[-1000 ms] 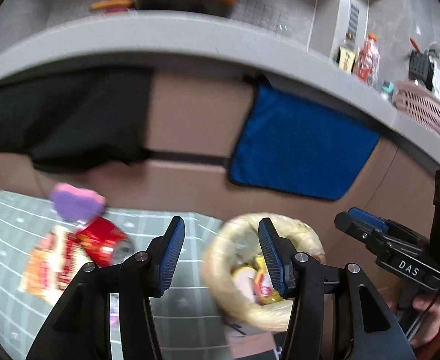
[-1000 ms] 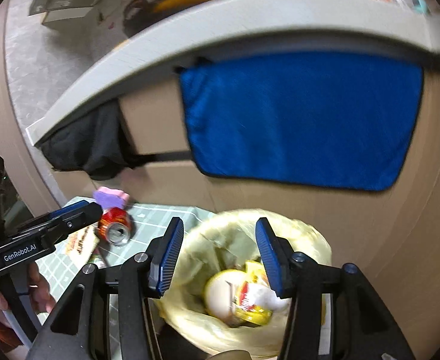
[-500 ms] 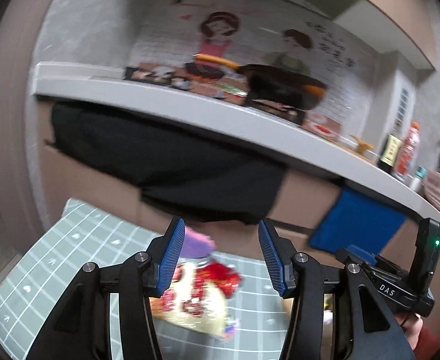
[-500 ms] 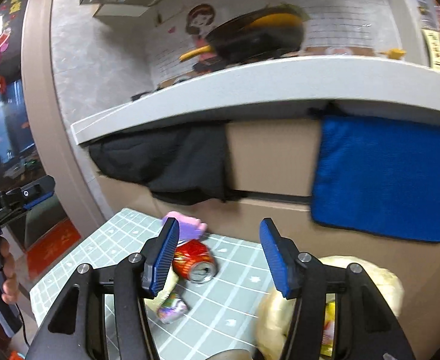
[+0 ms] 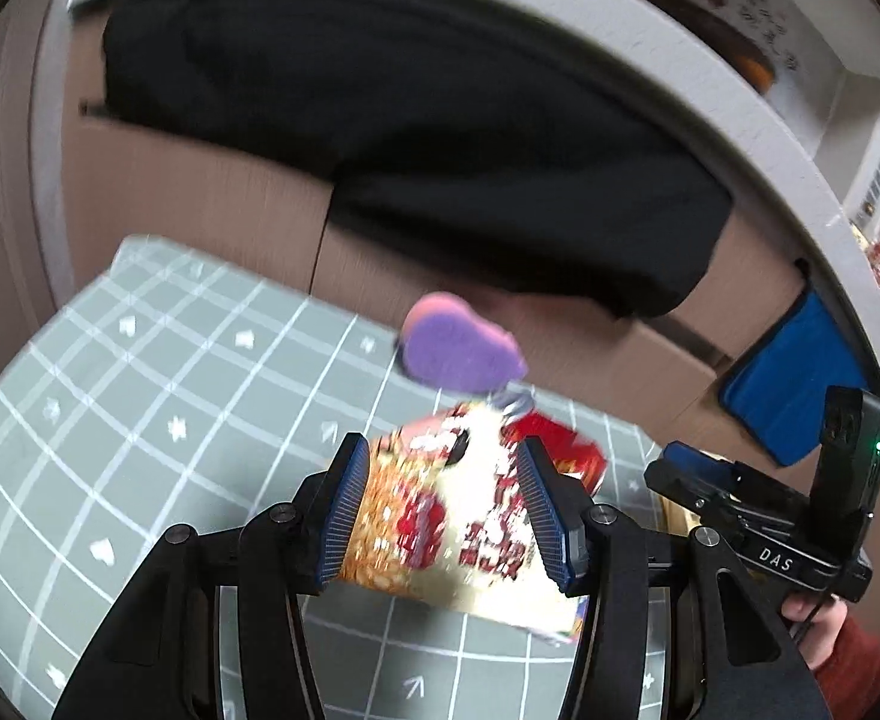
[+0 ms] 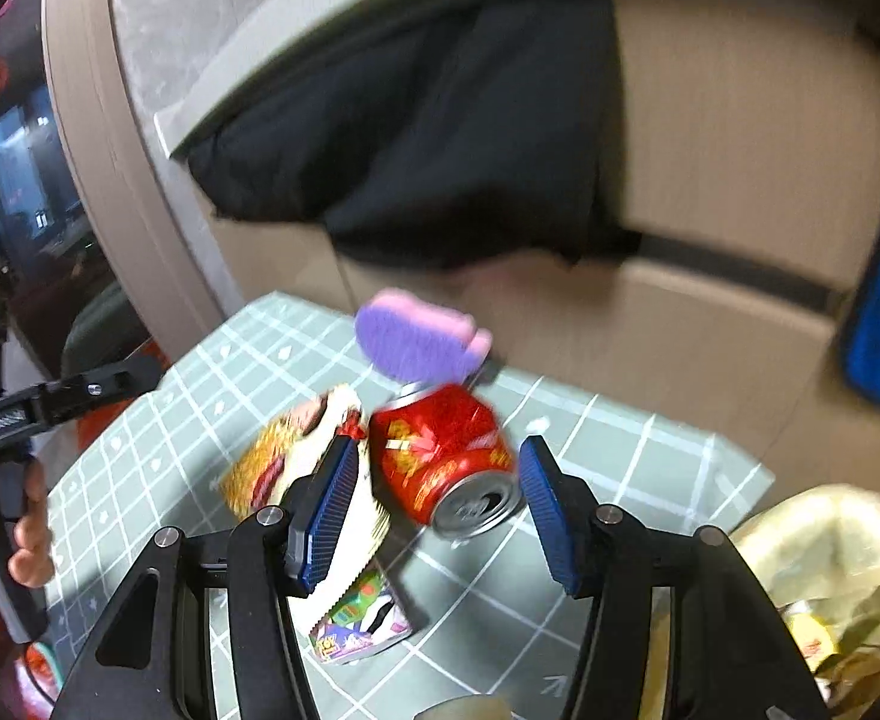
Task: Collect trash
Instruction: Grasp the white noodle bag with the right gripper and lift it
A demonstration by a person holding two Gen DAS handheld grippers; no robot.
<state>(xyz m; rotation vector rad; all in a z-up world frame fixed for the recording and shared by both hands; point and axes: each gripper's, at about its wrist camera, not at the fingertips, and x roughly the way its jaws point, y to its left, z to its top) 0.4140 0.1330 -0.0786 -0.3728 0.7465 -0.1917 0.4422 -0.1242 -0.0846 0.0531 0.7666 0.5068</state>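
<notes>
Behind red can (image 6: 448, 459), purple sponge (image 6: 419, 345), black cloth (image 6: 440, 138)

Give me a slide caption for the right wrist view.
Open right gripper lined up on a red can lying on the gridded mat.

White letters "DAS" stand on the black body of the right gripper (image 5: 688, 483), seen from the left wrist. A small wrapper (image 6: 359, 627) on the grid mat shows a "Toy" logo; other print is blurred.
</notes>
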